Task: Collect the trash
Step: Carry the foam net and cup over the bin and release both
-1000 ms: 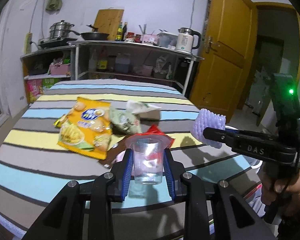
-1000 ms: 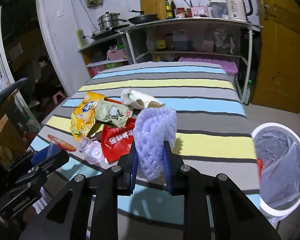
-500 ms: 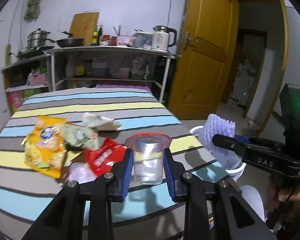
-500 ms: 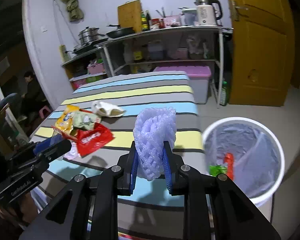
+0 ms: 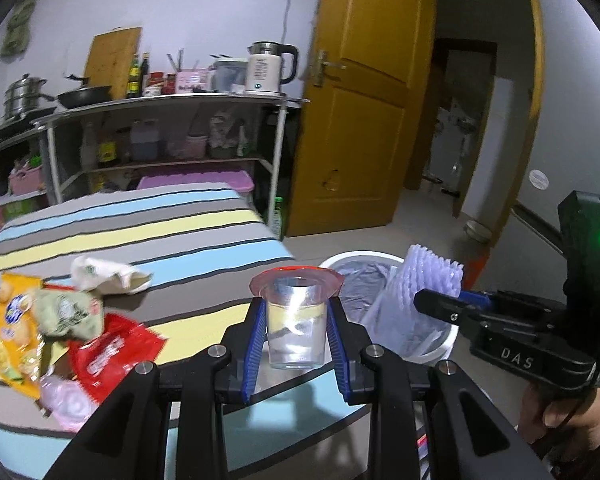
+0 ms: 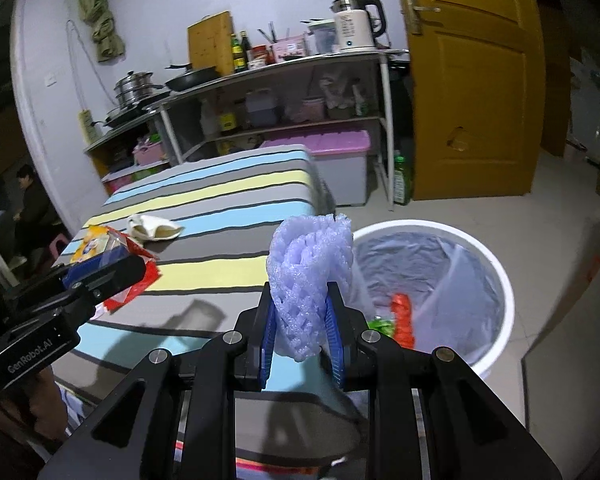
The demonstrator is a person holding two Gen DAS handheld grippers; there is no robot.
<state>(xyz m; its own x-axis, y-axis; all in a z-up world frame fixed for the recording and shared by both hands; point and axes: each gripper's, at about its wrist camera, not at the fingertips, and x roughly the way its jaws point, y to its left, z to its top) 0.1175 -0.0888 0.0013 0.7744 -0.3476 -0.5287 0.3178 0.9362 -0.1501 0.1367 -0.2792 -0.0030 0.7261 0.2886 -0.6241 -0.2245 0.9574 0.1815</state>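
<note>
My left gripper (image 5: 296,320) is shut on a clear plastic cup (image 5: 296,324) with a red rim, held upright over the striped table's right edge. My right gripper (image 6: 302,320) is shut on a lilac foam fruit net (image 6: 310,276), close to the white bin (image 6: 496,272) lined with a clear bag. In the left wrist view the right gripper (image 5: 440,300) holds the net (image 5: 432,268) over the bin (image 5: 364,258). Red and green scraps lie in the bin. On the table lie a yellow snack bag (image 5: 10,332), a green packet (image 5: 66,314), a red wrapper (image 5: 108,356), a crumpled white paper (image 5: 104,276) and a small pink cup (image 5: 66,400).
The striped table (image 6: 228,200) ends just left of the bin on the tiled floor. Behind stand metal shelves (image 5: 172,128) with pots, bottles and a kettle (image 5: 266,68), a lidded storage box (image 6: 336,164) and a yellow door (image 5: 364,120). A seated person (image 6: 30,200) is at far left.
Both grippers have swung to the right, from over the middle of the table to its right edge, carrying the cup and the foam net. The bin has come close to them.
</note>
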